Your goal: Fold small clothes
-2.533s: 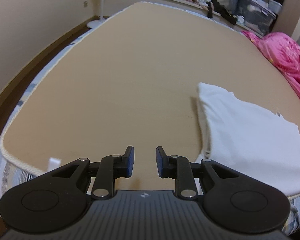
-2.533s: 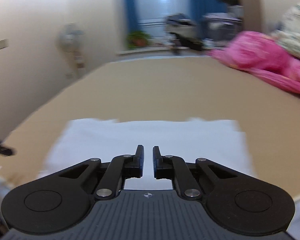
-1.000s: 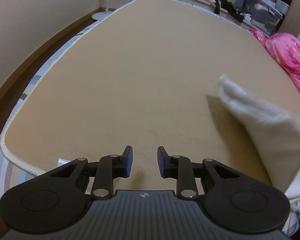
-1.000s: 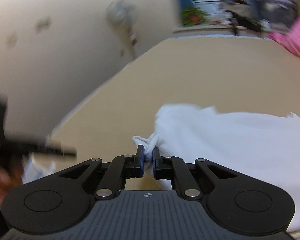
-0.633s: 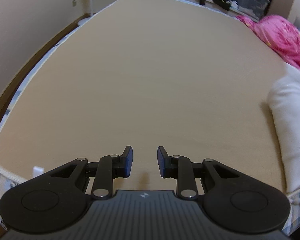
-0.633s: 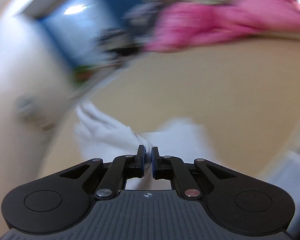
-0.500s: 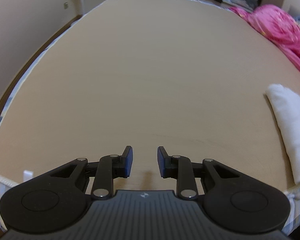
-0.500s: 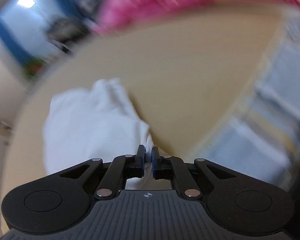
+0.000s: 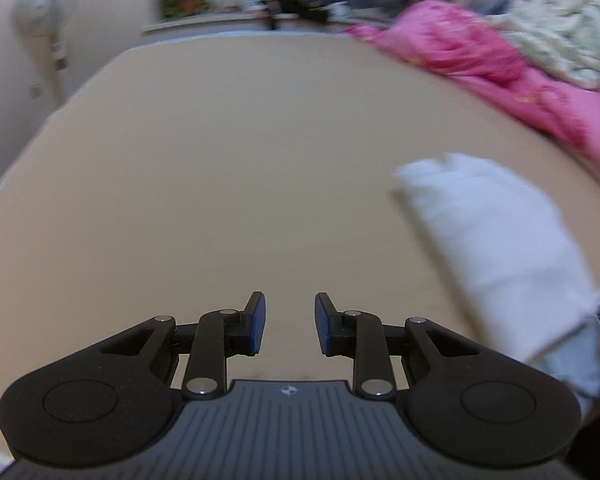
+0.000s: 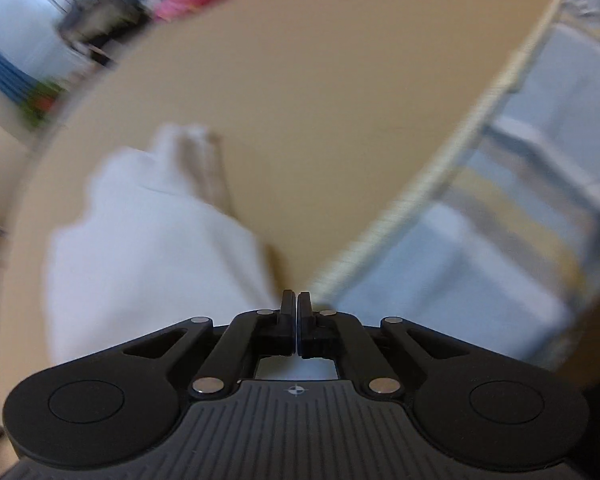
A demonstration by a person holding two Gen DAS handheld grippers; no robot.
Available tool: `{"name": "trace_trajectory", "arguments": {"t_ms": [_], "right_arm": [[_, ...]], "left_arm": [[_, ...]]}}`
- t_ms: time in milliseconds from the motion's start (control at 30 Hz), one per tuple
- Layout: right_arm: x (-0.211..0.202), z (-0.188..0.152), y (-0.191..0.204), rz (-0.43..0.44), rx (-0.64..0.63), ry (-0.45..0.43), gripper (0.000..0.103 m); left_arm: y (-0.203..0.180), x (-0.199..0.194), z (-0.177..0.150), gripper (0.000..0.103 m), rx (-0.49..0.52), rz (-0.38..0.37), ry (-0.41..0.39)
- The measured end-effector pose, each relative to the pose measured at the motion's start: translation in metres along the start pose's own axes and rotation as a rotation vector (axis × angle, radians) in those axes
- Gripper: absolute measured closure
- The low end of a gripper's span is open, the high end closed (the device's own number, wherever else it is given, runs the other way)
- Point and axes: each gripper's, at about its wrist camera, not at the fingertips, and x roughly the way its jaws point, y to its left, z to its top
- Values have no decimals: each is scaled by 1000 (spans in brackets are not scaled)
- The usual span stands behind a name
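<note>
White garment (image 9: 496,240) lies on tan bed (image 9: 240,168); left claw (image 9: 286,328) empty, right claw (image 10: 296,320) closed.

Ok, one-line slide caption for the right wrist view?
Right gripper shut on the edge of a white garment lying near the tan mattress edge.

Left hand-held gripper (image 9: 286,322): jaws parted, clear gap between blue pads, nothing between them; fingers level side by side, pointing forward and down. Linkage arms spread symmetric either side of ribbed grey body.

Right hand-held gripper (image 10: 296,312): jaws brought together, only hairline slit between fingertips; nothing seen pinched at tips, though blur and black fingers hide pad faces. Pointing steeply down, view rolled to one side. Linkage arms drawn in toward centre.

No hand, wrist or sleeve visible in either view.
</note>
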Motion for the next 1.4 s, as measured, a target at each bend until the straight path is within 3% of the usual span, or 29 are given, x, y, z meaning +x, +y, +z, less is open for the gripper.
{"name": "trace_trajectory", "arguments": {"t_ms": [33,100,200,267,300,367,433,500,567,633,700,733,767,800,900,1000,1033,1100,1133,1200,1267,1333,1400], "right_arm": [[-9,4,-3,-29,26,-48,98],[-26,19,-1,11,29,-141,98],[-42,50,27,222,-74,-201,94],[-38,75,49,355,-142,-180,68],[-34,87,60,384,-179,-173,62],[-20,105,80,391,-257,-167,58],[2,121,93,376,-303,-152,57],[25,131,95,357,-302,-118,57],[52,135,97,349,-286,-83,57],[85,140,102,335,-233,19,56],[96,140,105,423,-175,54,58],[103,142,110,426,-184,57,60],[106,143,113,412,-194,50,94],[110,145,114,406,-182,47,98],[104,151,104,394,-76,-46,100],[123,150,103,234,-102,-3,100],[128,151,100,170,-92,14,95],[121,156,93,166,-51,14,95],[111,159,91,188,-39,-9,93],[83,160,92,292,-77,-82,79],[61,151,100,397,-155,-98,44],[62,139,106,475,-213,4,26],[72,130,106,459,-225,90,26]], "left_arm": [[-14,1,2,73,15,-32,-7],[-47,4,9,73,53,-89,-35],[-97,14,12,73,82,-169,-70],[-123,21,5,73,88,-216,-90],[-135,27,-2,73,90,-240,-84],[-152,53,-25,73,135,-246,-4],[-162,83,-52,68,212,-157,133],[-158,79,-58,68,173,-181,83],[-153,82,-51,68,110,-198,126],[-148,85,-48,66,87,-209,149],[-153,88,-48,64,110,-203,145],[-158,89,-46,64,123,-198,140],[-160,88,-48,63,126,-195,136],[-160,87,-49,63,118,-195,136],[-152,86,-47,59,84,-207,143],[-149,89,-43,59,79,-210,173],[-150,90,-40,58,83,-213,187],[-147,92,-25,57,81,-229,214],[-144,90,-16,56,63,-242,204],[-127,84,1,50,1,-267,164],[-118,88,20,38,-72,-283,127],[-112,100,36,31,-130,-285,100],[-108,123,46,28,-199,-307,129]]}}
